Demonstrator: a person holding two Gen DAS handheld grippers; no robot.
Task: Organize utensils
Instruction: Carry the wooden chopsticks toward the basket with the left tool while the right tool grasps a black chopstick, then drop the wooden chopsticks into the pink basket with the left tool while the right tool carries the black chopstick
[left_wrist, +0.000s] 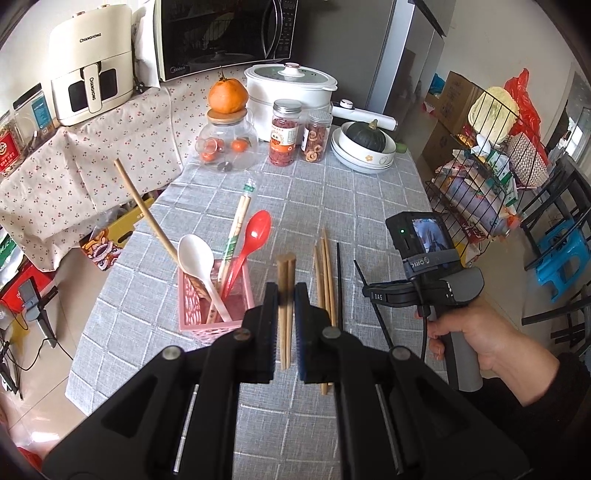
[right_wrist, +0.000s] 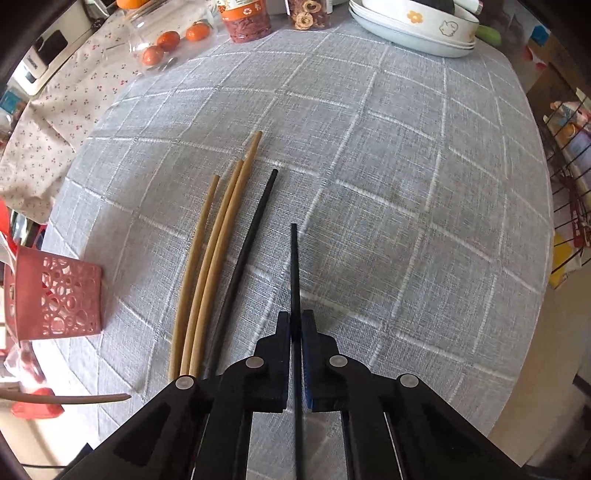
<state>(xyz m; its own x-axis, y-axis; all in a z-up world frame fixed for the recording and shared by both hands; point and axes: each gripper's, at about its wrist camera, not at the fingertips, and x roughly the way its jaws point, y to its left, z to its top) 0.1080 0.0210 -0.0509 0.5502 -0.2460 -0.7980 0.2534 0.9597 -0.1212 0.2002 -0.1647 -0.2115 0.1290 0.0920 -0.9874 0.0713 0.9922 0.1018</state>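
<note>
My left gripper (left_wrist: 286, 295) is shut on a pair of brown wooden chopsticks (left_wrist: 286, 269), held above the grey checked tablecloth (left_wrist: 369, 206). To its left, a pink basket (left_wrist: 218, 306) holds a white spoon (left_wrist: 195, 258), a red spoon (left_wrist: 256, 230), wrapped chopsticks (left_wrist: 236, 229) and one long wooden chopstick (left_wrist: 144, 210). My right gripper (right_wrist: 295, 321) points down at the cloth and is shut on a black chopstick (right_wrist: 294, 266). Left of it, three wooden chopsticks (right_wrist: 214, 258) and a second black chopstick (right_wrist: 247, 251) lie on the cloth. The pink basket (right_wrist: 62, 295) stands further left.
At the table's far end stand a glass jar with oranges (left_wrist: 225, 147), two snack jars (left_wrist: 284, 136), a white cooker (left_wrist: 291, 88) and stacked bowls with a squash (left_wrist: 364, 147). A wire rack (left_wrist: 476, 177) stands beyond the right edge. A hand (left_wrist: 480, 332) holds the right tool.
</note>
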